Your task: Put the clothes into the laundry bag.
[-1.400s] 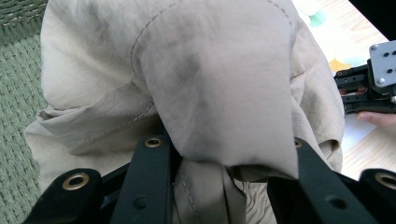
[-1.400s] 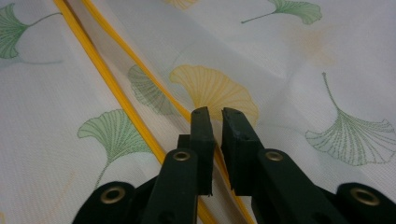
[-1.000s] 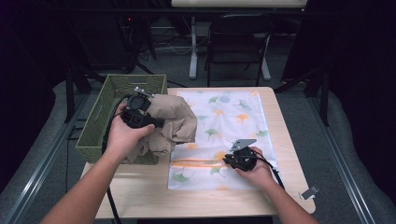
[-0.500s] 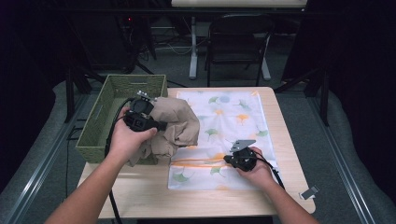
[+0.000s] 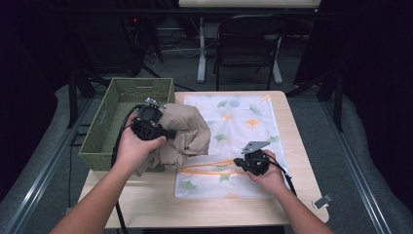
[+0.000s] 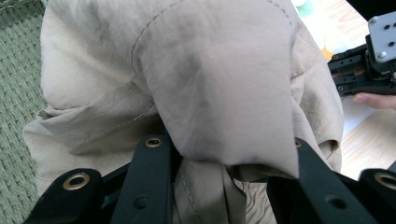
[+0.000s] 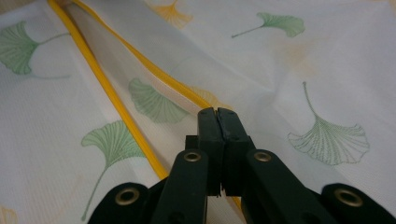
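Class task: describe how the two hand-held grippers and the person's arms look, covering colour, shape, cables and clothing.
Both the left gripper and the right gripper are black, with flat bars joined by brass-ringed pivots. The right one carries a grey three-cornered plate; a black cable trails from each. The forearms are bare, with no sleeves in sight.

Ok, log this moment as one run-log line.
left gripper: shut on tan garment | right gripper: fingers just closed on mesh bag at orange zipper | basket: beside garment

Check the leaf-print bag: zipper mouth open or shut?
Open. In the right gripper view the two yellow zipper edges of the leaf-print bag spread apart into a gap; the right claw is pinched shut at the upper edge.
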Action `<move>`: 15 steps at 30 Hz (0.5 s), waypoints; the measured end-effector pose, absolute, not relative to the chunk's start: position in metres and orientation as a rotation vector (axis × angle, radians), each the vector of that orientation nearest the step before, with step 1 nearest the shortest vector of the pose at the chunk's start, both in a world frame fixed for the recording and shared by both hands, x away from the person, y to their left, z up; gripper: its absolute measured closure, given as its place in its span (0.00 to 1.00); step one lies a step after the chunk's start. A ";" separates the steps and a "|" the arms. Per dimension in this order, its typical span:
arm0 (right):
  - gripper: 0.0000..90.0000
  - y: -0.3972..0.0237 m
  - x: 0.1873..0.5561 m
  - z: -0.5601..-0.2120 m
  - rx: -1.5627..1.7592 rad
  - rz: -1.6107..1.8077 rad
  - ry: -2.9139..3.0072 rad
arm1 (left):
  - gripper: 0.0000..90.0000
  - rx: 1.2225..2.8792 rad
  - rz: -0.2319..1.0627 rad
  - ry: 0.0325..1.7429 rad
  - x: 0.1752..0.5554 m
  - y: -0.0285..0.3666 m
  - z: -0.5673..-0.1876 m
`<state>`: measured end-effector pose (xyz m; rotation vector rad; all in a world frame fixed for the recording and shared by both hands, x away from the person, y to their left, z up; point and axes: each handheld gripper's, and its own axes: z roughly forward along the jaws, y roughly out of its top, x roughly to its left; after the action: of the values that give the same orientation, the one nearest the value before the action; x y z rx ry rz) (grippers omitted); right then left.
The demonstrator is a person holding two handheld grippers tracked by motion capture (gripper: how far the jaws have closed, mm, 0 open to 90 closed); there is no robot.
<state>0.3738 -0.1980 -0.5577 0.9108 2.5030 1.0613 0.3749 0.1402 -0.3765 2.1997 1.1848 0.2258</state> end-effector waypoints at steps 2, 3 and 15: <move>1.00 -0.198 0.375 -0.554 0.921 1.071 2.503 | 0.77 2.202 0.232 1.180 0.373 0.139 -0.376; 1.00 -0.198 0.375 -0.552 0.928 1.070 2.497 | 0.77 2.208 0.232 1.173 0.373 0.139 -0.375; 1.00 -0.194 0.391 -0.521 0.945 1.097 2.446 | 0.77 2.219 0.234 1.136 0.363 0.129 -0.377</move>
<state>0.3910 -0.1936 -0.5206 0.9453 2.4457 1.0971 0.3626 0.1293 -0.3767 2.2193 1.1355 0.2340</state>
